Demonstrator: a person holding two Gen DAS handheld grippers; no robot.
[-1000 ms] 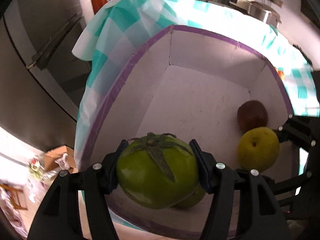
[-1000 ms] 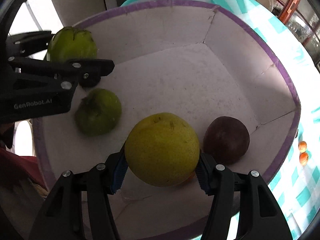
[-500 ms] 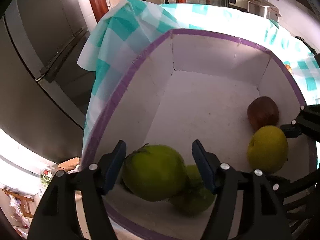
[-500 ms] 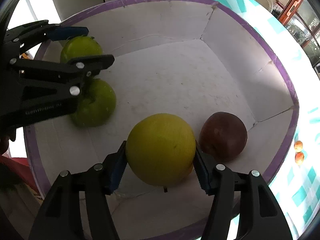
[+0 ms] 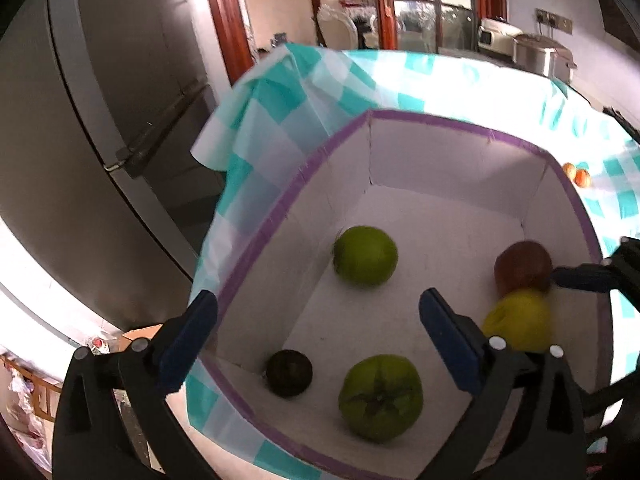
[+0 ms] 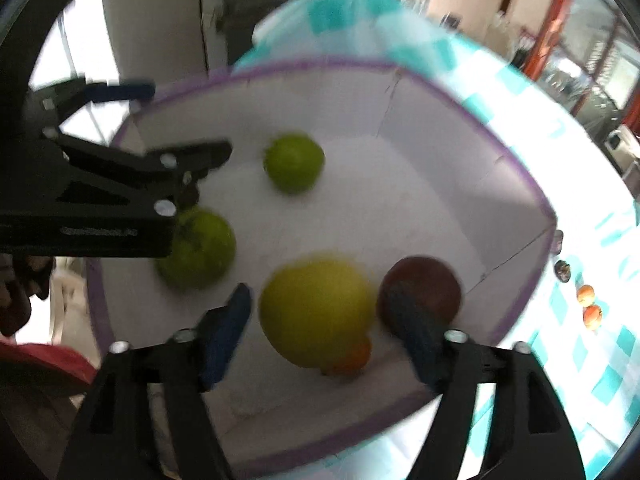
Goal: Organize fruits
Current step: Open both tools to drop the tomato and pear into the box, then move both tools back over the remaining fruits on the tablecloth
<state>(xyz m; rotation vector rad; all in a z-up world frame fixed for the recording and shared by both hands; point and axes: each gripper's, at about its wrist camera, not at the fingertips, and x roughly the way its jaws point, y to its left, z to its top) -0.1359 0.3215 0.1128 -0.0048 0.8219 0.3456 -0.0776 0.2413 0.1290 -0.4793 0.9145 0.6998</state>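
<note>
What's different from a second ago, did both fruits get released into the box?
Yes. The left gripper has just opened and let go of its green fruit; the right gripper has just opened off the yellow fruit. Both fruits lie in the box. The dark red fruit stayed put.

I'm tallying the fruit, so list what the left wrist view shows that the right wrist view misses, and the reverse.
Only the left wrist view: a small dark fruit on the box floor near the near wall, and a steel appliance behind the table.

Only the right wrist view: a small orange fruit tucked under the yellow fruit, and a dark item on the cloth outside the box.

Both: the purple-rimmed box, two green fruits, the yellow fruit, the reddish-brown fruit, and two small orange fruits on the checked cloth.
</note>
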